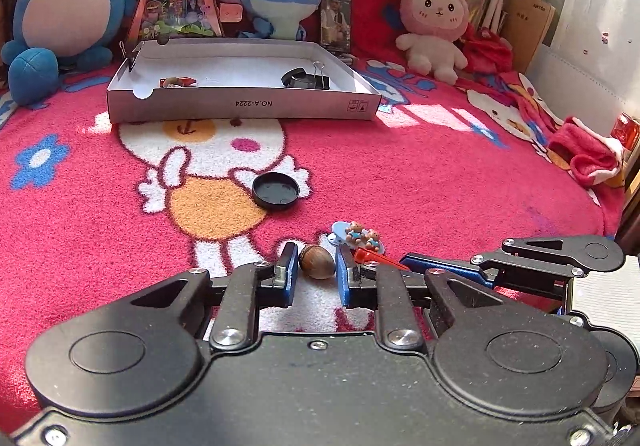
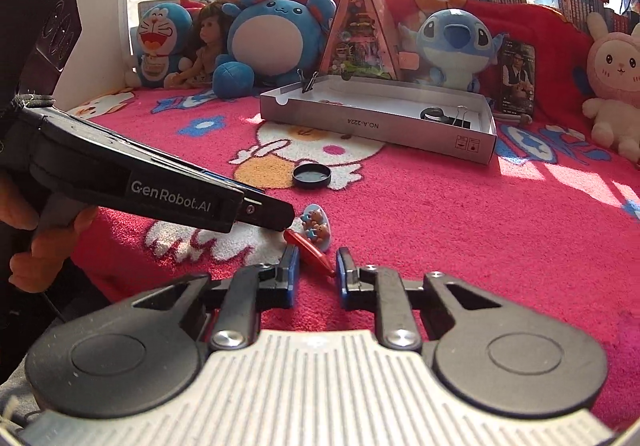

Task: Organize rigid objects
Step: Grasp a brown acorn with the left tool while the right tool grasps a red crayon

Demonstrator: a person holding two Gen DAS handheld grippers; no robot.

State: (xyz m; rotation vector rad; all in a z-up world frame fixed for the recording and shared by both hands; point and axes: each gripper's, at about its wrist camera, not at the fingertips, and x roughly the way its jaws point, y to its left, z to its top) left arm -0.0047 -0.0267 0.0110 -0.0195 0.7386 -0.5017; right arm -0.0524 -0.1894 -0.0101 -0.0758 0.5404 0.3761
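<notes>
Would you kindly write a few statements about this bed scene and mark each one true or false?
1. The left tool is shut on the acorn. True.
2. The black lid lies inside the cardboard tray. False: it lies on the red blanket, in front of the tray.
3. A binder clip lies in the tray. True.
4. The right tool has a blue peg between its fingers. False: the red peg is there.

Bed blanket [image 1: 440, 174]: acorn [image 1: 317, 261] between left tongs [image 1: 316, 272], bear clip [image 1: 358, 236] just beyond, black lid [image 1: 276, 191] farther, cardboard tray [image 1: 244, 108] far back.
</notes>
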